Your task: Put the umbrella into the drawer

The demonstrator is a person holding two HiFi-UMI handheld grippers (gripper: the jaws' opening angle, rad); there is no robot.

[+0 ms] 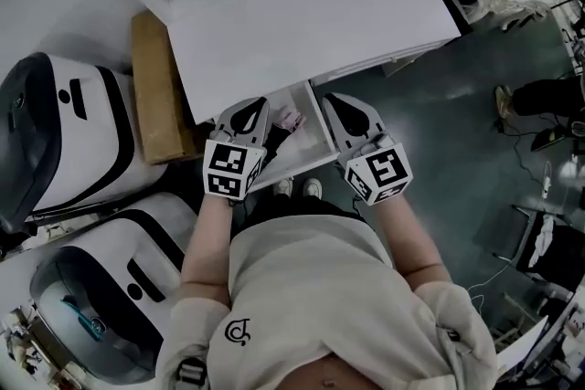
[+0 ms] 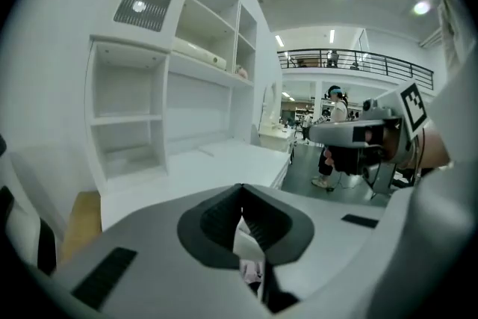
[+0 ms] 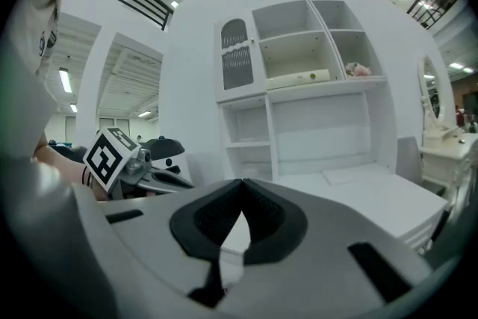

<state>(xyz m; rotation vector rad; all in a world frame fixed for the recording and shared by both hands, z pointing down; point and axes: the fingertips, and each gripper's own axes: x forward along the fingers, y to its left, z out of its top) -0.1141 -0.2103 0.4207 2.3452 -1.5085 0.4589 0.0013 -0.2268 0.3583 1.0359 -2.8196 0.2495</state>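
Likely near done: pink umbrella (image 1: 291, 118) lies in open drawer (image 1: 302, 147) — left gripper (image 1: 257, 105), right gripper (image 1: 333, 100) pinched together, empty; closing drawer perhaps left.

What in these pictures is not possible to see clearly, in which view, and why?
- Head view: the pinkish thing in the drawer is small and partly behind the left gripper; what it is cannot be told.
- Left gripper view: the gripper's own body covers nearly all of the drawer.
- Right gripper view: the shelf items are too small to name.
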